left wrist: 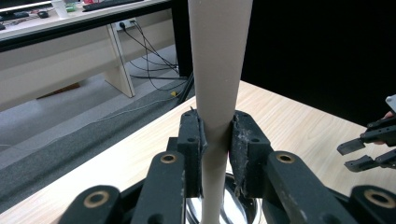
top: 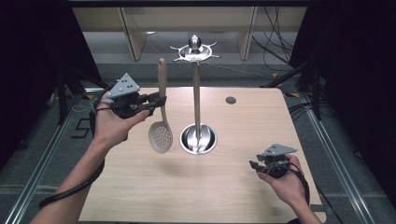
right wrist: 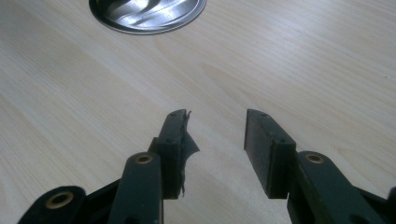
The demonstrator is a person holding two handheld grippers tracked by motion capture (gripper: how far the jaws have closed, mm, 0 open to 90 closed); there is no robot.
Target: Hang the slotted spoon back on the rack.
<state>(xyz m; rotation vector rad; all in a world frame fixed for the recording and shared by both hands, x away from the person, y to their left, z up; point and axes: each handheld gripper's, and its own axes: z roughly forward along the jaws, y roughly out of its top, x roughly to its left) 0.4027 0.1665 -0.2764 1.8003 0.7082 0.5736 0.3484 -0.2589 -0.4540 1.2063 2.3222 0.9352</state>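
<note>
A beige slotted spoon [top: 161,116] hangs upright above the table, perforated bowl down, handle up. My left gripper [top: 161,100] is shut on its handle [left wrist: 215,93], both pads pressing the shaft from either side. Just right of the spoon stands a metal utensil stand [top: 197,84] with a round base [top: 199,139] and a hooked top ring [top: 194,52]. My right gripper [top: 254,166] rests low over the table's near right part, open, with nothing between its jaws [right wrist: 217,128]. The stand's base [right wrist: 147,14] lies ahead of it.
The wooden table [top: 233,196] has a small round grommet [top: 230,100] at the back right. Cables lie on the floor behind and to the right. Desk legs stand beyond the far edge. My right gripper also appears at the right edge of the left gripper view [left wrist: 369,151].
</note>
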